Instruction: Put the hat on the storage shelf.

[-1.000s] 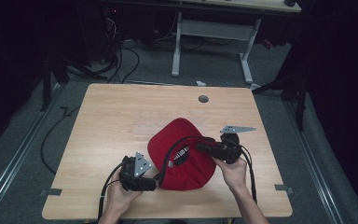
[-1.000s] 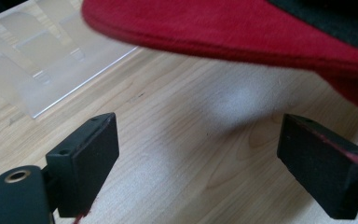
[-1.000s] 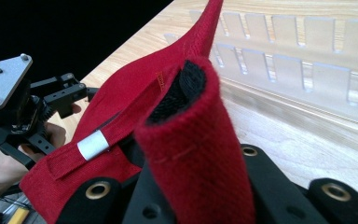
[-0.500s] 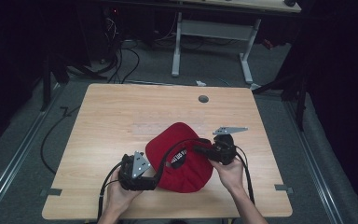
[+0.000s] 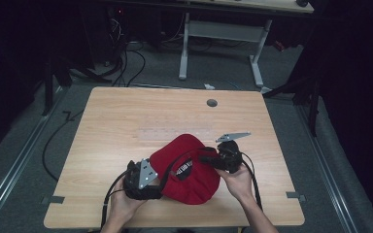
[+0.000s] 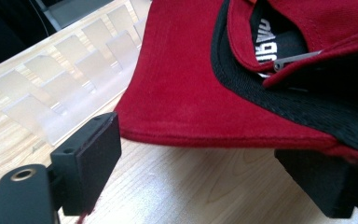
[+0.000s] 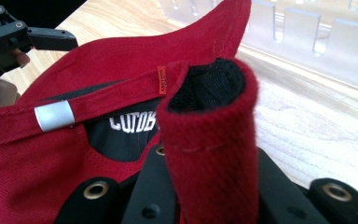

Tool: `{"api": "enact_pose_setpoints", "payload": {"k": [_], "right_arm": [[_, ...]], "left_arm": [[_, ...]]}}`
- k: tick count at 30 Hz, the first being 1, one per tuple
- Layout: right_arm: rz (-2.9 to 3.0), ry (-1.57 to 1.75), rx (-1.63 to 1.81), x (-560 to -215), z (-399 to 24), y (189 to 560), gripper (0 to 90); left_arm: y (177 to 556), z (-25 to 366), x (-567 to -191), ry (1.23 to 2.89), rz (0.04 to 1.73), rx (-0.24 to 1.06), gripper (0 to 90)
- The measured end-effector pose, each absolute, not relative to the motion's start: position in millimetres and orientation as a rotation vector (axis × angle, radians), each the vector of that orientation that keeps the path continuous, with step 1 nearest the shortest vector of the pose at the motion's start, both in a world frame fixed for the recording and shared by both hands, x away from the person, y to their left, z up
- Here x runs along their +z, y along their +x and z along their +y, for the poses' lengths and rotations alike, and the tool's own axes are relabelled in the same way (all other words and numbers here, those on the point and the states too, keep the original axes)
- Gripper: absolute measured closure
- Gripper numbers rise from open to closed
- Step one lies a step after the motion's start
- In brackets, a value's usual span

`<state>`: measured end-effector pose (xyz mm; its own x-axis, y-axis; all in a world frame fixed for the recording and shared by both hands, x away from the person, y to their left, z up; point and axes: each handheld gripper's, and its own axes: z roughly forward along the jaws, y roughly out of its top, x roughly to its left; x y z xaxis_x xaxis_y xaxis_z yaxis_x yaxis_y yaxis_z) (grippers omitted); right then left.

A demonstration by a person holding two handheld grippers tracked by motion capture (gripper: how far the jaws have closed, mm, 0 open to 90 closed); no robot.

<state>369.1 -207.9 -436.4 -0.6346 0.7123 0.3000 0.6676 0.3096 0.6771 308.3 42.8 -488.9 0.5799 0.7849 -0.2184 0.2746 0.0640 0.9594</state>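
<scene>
A red cap (image 5: 194,179) lies on the wooden table (image 5: 126,121) near its front edge, with its black lining and white lettering facing up. My right gripper (image 5: 205,156) comes in from the cap's right and is shut on a folded piece of the cap's rear edge (image 7: 205,140), which rises between its jaws. My left gripper (image 5: 159,183) sits at the cap's left. Its jaws stand wide apart in the left gripper view (image 6: 205,158), and the cap's brim (image 6: 191,84) lies just beyond and between them without being pinched.
Translucent strips (image 6: 70,70) are stuck to the tabletop behind the cap. A round hole (image 5: 211,103) sits near the table's far edge. Beyond the table stand a white desk frame (image 5: 218,34) and floor cables (image 5: 126,63).
My right gripper, with the cap edge in it, has edged slightly to the left. The left gripper has stayed where it was.
</scene>
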Motion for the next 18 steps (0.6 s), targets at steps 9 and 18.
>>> {"api": "enact_pose_setpoints", "payload": {"k": [9,18], "right_arm": [[2.530,1.300,1.268,-437.4,-203.3,368.7,84.9],[2.572,1.278,1.311,-439.2,-196.7,369.2,84.9]], "left_arm": [[309.1,45.4,-487.8,1.518,0.945,0.520,20.9],[304.4,42.9,-484.3,1.565,0.907,0.520,36.8]]}}
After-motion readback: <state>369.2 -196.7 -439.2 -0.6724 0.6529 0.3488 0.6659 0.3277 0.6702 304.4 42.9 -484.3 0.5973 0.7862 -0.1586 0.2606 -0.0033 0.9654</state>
